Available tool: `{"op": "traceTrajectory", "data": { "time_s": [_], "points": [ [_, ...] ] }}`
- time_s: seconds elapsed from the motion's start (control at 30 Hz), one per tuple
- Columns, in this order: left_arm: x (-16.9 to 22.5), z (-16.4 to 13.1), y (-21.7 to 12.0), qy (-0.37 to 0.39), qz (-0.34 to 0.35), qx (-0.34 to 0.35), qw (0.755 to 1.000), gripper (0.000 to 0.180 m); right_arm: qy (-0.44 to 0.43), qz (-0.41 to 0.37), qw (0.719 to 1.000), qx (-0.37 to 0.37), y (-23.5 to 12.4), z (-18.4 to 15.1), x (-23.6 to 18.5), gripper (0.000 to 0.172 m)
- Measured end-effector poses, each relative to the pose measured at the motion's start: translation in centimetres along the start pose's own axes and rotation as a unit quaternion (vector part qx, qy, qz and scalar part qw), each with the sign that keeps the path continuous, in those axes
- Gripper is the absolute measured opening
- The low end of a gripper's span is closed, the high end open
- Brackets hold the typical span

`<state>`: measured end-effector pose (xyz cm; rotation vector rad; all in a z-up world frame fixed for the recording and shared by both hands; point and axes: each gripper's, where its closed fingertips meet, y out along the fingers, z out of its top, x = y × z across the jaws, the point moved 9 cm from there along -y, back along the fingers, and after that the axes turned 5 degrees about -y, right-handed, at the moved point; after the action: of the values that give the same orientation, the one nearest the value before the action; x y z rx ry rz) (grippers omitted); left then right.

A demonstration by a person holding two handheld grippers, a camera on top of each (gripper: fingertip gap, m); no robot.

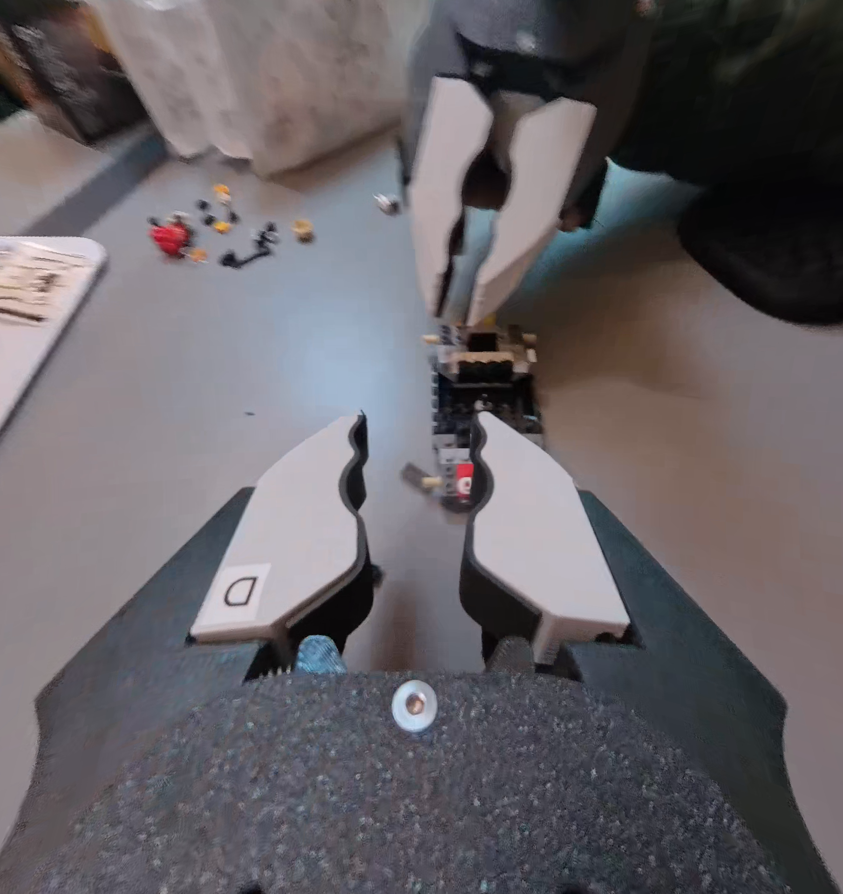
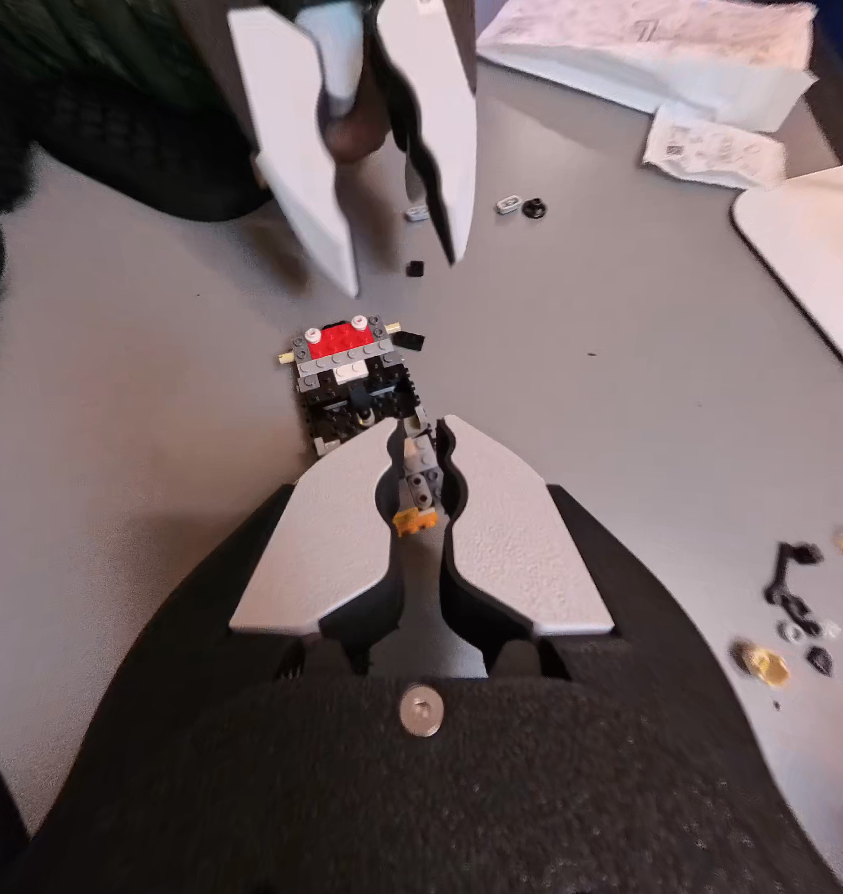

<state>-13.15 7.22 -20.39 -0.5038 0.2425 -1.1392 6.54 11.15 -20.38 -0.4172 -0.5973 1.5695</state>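
R gripper (image 2: 415, 425) was low over the grey table (image 2: 603, 387), fingers pointing fwd and narrowed round the near end of the brick model (image 2: 347, 372). A grey studded section w/ an orange piece (image 2: 413, 521) sat between the pads; whether both pads pressed on it, can't tell. From the L wrist view the same gripper came down steeply from above, tips at the model's far end.

L gripper (image 1: 419, 425) was released, jaws apart w/ bare table between them. Its R fingertip (image 1: 487, 425) overlapped the model's edge in view; contact unclear, pic blurred. In the R wrist view it hung tilted, tips just above the table, near the model's red-topped end (image 2: 335, 338).

Model lay flat on the table between the two grippers: black base, grey strips, red plate, tan pins at the sides. A small black tile (image 2: 408, 341) lay just beside it.

Further out: loose bricks (image 1: 216, 227), red, orange, black, in a scatter; plastic bags (image 2: 652, 58); a white board (image 2: 821, 251) at the table edge.
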Motion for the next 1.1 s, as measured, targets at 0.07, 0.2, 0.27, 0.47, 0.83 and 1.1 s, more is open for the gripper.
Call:
{"op": "traceTrajectory", "data": {
  "time_s": [0.07, 0.2, 0.27, 0.47, 0.83, 1.1],
  "points": [
    [1.2, -0.2, 1.5, 0.013, -0.022, -0.036, 0.999, 0.054, 0.000, 0.027, 0.999, -0.018, 0.9, 0.0, 0.5, 0.014],
    [2.6, -0.8, 3.9, 0.005, -0.046, -0.105, 0.993, 0.079, 0.007, 0.072, 0.997, -0.033, 2.1, -0.2, 1.1, 0.015],
    [2.7, -1.2, 4.4, 0.020, -0.043, -0.132, 0.990, 0.077, 0.012, 0.084, 0.996, -0.025, 2.3, -0.2, 1.1, 0.010],
    [2.7, -1.4, 4.3, 0.031, -0.074, -0.138, 0.987, 0.059, 0.013, 0.104, 0.994, -0.017, 2.6, -0.3, 0.7, 0.004],
    [2.8, -1.6, 4.1, 0.050, -0.097, -0.138, 0.984, 0.059, 0.043, 0.131, 0.991, -0.004, 2.7, -0.6, 0.6, 0.003],
    [2.8, -1.7, 4.0, 0.052, -0.099, -0.129, 0.985, 0.059, 0.046, 0.127, 0.991, 0.000, 2.7, -0.7, 0.5, 0.003]
  ]
}}
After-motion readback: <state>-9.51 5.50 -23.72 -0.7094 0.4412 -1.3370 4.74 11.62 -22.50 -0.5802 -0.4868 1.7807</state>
